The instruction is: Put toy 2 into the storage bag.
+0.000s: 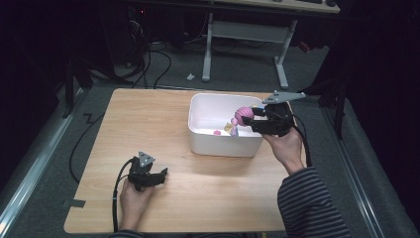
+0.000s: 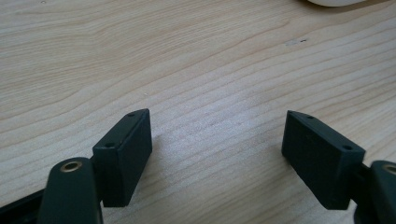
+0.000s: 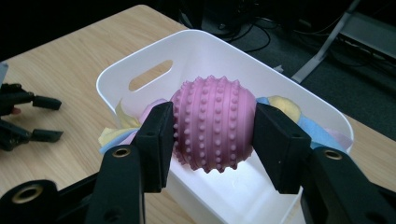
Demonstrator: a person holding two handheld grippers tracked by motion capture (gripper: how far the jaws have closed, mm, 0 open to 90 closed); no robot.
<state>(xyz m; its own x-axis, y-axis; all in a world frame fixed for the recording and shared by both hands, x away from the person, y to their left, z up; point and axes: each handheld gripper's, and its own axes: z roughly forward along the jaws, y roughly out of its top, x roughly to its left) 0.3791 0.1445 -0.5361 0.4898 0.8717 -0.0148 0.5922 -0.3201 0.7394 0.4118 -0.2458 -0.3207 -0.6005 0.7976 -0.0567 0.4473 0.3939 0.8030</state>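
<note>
Right tongs [image 3: 212, 135]: held above the white bin [image 3: 299, 93], clamped on a pink knobbly ball [image 3: 214, 125] with pastel strips hanging from it.
Left tongs [image 2: 217, 154]: jaws apart, nothing between, low on the surface [image 1: 148, 124], well apart from the bin.
Surface: pale wood; dark floor with cables beyond.
Count: one bin, one ball, two tongs.

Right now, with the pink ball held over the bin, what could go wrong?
1. The right gripper pinches the spiky ball only at its two sides; being round, it might slip or squirt out.
2. Soft pastel strips hang from the ball near the bin rim; they could snag there.
3. The ball sits near the bin's right wall in the high view, so a drop might land outside.
</note>
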